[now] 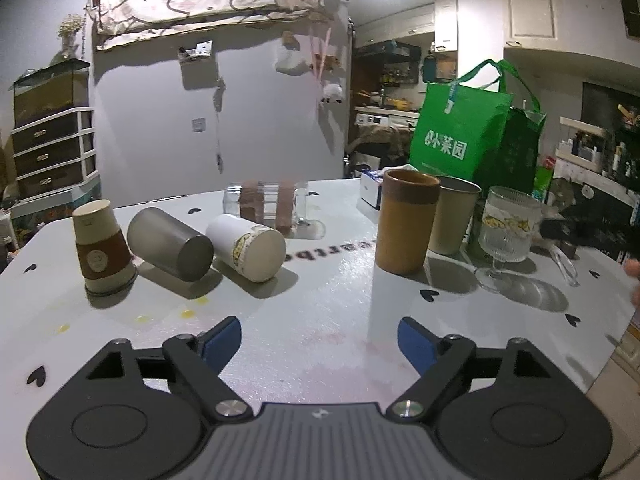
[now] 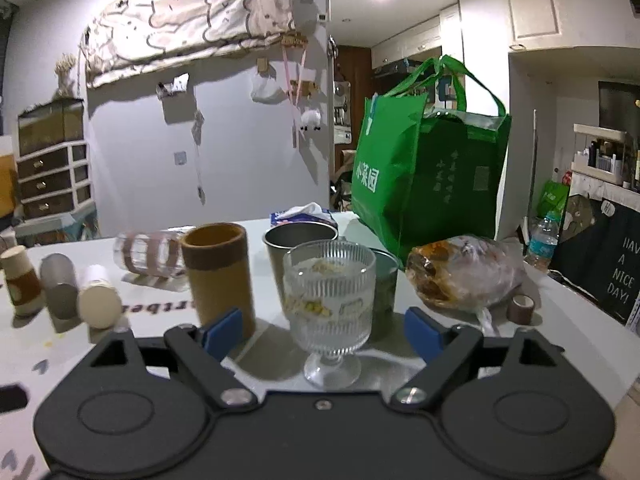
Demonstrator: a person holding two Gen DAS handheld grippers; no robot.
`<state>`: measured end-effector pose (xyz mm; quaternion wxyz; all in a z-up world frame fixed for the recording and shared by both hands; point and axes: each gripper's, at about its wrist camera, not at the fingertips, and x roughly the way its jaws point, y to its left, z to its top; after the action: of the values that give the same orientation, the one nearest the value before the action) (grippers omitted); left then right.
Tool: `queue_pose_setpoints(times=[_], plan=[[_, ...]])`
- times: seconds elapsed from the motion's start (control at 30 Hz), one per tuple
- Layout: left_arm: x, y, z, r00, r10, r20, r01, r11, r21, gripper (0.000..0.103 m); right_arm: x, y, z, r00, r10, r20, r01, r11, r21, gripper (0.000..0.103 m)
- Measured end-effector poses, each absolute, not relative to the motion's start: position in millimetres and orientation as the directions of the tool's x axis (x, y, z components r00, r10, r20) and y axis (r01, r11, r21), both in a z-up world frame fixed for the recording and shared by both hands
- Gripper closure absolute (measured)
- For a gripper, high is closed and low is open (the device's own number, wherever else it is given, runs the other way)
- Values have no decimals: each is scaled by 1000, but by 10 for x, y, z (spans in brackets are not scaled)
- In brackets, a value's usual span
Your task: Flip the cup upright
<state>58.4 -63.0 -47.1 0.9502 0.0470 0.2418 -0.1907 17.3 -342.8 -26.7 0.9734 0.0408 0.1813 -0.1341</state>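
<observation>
Left hand-held gripper (image 1: 320, 340) spread apart, right hand-held gripper (image 2: 324, 334) wide around upright ribbed glass (image 2: 329, 300)

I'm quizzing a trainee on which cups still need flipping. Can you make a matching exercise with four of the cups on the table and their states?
Column one:
1. paper cup
2. grey metal cup
3. tall brown cup
4. clear striped cup

Column two:
A. upright, mouth up
B. on its side, at the back of the table
C. upside down, standing on its rim
D. on its side, base toward the camera, between two other cups

Pairs: 1-C, 2-D, 3-A, 4-B
</observation>
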Motion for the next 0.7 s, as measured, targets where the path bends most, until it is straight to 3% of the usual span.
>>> queue_pose_setpoints(times=[0.3, 0.7], plan=[[457, -639, -462, 834, -309, -456, 343, 939, -10, 2, -237, -3273, -349, 903, -253, -347, 274, 962, 12, 4], [296, -593, -451, 849, -286, -444, 305, 952, -28, 0, -478, -3078, -369, 914, -221, -339, 233, 973, -8, 0]])
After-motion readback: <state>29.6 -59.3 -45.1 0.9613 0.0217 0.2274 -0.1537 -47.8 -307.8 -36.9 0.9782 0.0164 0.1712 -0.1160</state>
